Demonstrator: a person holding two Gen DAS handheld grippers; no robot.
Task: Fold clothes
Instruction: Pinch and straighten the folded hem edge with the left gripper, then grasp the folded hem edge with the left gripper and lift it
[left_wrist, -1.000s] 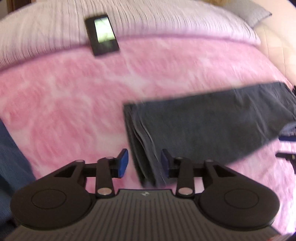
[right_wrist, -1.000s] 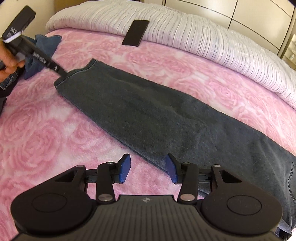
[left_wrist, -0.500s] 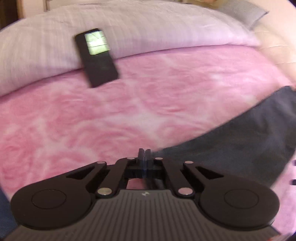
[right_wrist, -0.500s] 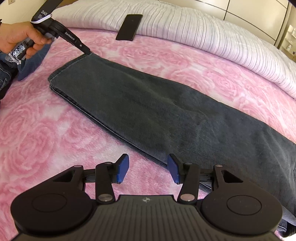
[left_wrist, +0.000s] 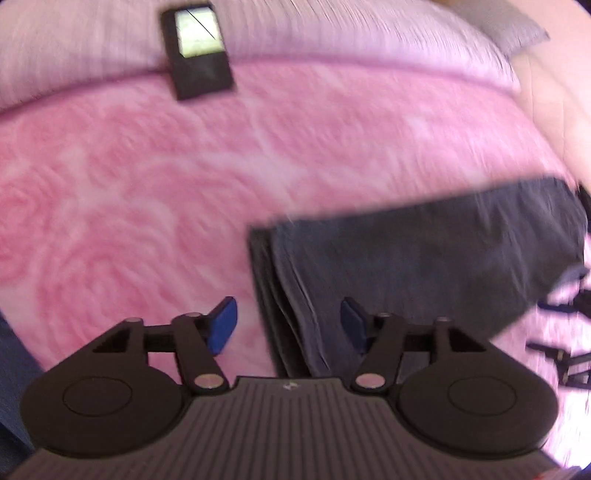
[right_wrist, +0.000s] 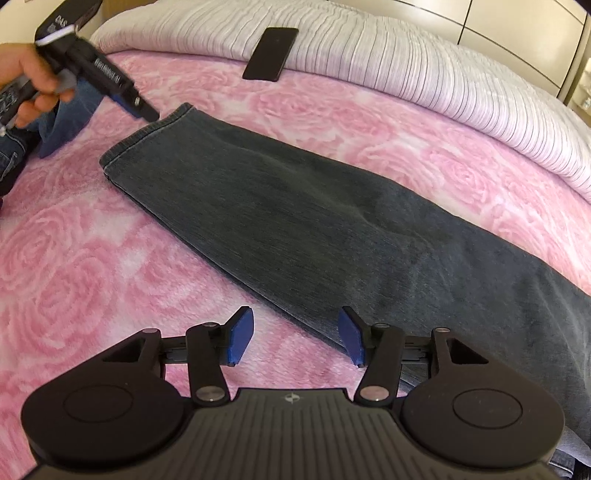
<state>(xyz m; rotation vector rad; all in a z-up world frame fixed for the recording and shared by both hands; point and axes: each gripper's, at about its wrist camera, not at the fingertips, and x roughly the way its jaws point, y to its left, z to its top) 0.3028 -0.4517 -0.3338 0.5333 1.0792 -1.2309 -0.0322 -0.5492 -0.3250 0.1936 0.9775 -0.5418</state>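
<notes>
- The dark grey denim jeans (right_wrist: 332, 229) lay leg on leg, full length, ahead of both grippers; cross folds seemingly remained.
- The left gripper (left_wrist: 288, 325) stood wide at the hem, empty.
- The right gripper (right_wrist: 293, 334) stood wide, empty.

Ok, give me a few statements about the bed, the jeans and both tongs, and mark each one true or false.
1. The left tongs are open. True.
2. The right tongs are clamped on the jeans. False: they are open and hold nothing.
3. The phone lies partly on the striped cover. True.
4. The jeans are bunched in a heap. False: they lie flat and long on the pink blanket.
5. The jeans' hem end is towards the left tongs. True.
</notes>
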